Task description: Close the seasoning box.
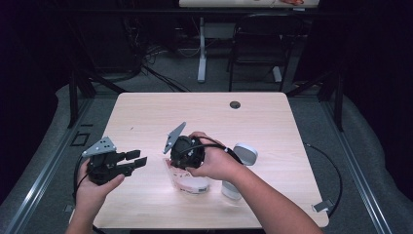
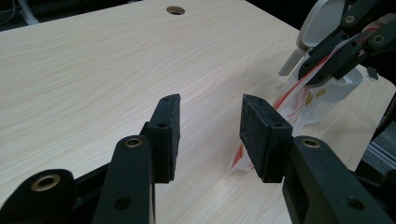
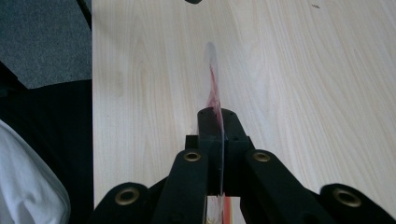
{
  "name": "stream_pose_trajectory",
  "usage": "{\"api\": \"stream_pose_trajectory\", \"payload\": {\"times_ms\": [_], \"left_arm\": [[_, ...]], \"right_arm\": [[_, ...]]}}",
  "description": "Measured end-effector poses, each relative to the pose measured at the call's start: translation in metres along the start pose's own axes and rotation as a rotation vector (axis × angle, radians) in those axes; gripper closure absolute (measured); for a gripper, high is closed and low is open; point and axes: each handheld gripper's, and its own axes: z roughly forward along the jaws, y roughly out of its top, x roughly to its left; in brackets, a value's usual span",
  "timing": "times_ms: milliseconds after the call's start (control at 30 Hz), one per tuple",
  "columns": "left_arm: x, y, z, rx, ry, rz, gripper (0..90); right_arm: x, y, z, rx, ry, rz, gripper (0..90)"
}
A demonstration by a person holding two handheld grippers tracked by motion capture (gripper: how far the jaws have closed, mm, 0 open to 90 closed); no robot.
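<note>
The left tongs [image 1: 141, 160] gape apart, held level, while the right tongs [image 3: 217, 122] are clamped together.
</note>
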Motion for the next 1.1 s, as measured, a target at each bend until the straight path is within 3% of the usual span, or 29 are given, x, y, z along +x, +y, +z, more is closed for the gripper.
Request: {"api": "stream_pose_trajectory", "payload": {"times_ms": [333,600,733,867,1000,1100], "left_arm": [[-0.001,-0.001,0.003,0.003,-0.003,0.022,58.4],[-0.004,0.000,0.003,0.005,-0.029,0.036,60.8],[-0.004,-0.001,0.003,-0.001,-0.029,0.034,58.8],[-0.004,0.001,0.000,-0.038,-0.054,0.013,57.7],[-0.006,0.001,0.000,-0.023,-0.032,0.028,57.1],[-0.006,0.000,0.003,-0.020,-0.054,0.026,56.5]], "right_arm": [[0.000,-0.003,-0.004,-0.008,-0.003,0.006,89.8],[-0.001,-0.006,-0.009,-0.022,-0.002,0.013,89.8],[-0.001,-0.008,-0.013,-0.044,0.003,0.023,89.9],[0.000,-0.008,-0.017,-0.057,0.004,0.030,89.8],[0.001,-0.010,-0.021,-0.069,-0.001,0.037,89.9],[0.001,-0.011,-0.025,-0.082,-0.002,0.035,89.9]]}}
